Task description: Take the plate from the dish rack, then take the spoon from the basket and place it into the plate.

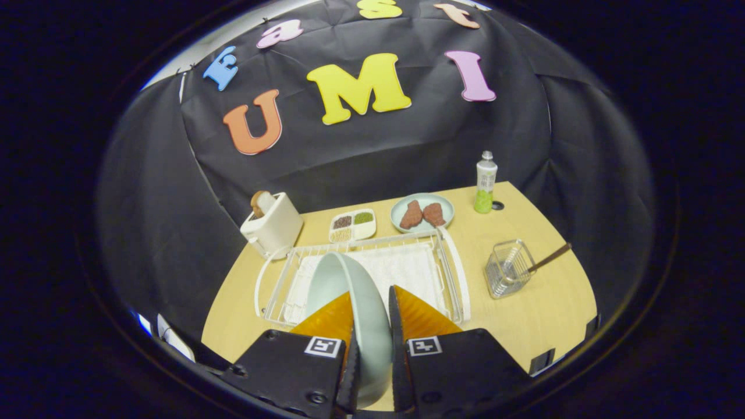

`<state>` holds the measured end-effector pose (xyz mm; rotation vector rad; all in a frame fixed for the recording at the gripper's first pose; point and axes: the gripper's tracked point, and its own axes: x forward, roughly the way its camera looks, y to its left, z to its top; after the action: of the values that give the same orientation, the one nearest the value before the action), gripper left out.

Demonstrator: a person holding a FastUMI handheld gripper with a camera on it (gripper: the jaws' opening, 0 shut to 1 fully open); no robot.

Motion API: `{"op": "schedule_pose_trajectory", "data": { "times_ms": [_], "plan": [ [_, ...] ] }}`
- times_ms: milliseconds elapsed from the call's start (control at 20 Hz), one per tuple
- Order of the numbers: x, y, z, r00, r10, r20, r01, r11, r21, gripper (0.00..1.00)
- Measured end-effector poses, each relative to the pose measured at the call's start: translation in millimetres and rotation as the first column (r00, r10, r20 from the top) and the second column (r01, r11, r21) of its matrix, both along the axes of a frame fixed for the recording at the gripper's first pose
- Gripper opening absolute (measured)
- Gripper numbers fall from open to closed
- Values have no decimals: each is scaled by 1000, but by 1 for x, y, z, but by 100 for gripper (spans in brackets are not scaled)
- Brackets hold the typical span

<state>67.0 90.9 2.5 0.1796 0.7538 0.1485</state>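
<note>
Gripper view: gripper [371, 302] w/ both fingers pressed on the rim of a pale grey-green round ceramic plate [349, 291], one finger each side, plate held on edge, upright btwn them, its upper part over the white wire dish rack [454, 273]; can't tell if the plate's lower edge touches the rack. Rack sits on the light wooden tabletop [547, 314] w/ a white ribbed mat [401, 267] inside it. Right of the rack, apart from it, a small clear wire-mesh basket [507, 269] w/ a dark-handled spoon [550, 258] leaning out toward the right. Beyond the rack: white divided dish w/ grains [353, 224], second pale green plate w/ two brown meat-like pieces [422, 212], cream toaster w/ a bread slice [271, 226] at the left, white-and-green bottle [485, 183] standing upright at the far right near the wall.
</note>
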Motion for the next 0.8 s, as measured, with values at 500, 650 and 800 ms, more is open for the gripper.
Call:
{"op": "schedule_pose_trajectory", "data": {
  "times_ms": [500, 650, 800],
  "plan": [
    [-58, -43, -141, 979, -53, -199, 102, 964, 247, 28],
    [-55, -44, -165, 972, -60, -226, 128, 944, 303, 28],
    [-53, -39, -183, 964, -48, -262, 141, 926, 350, 28]
  ]
}}
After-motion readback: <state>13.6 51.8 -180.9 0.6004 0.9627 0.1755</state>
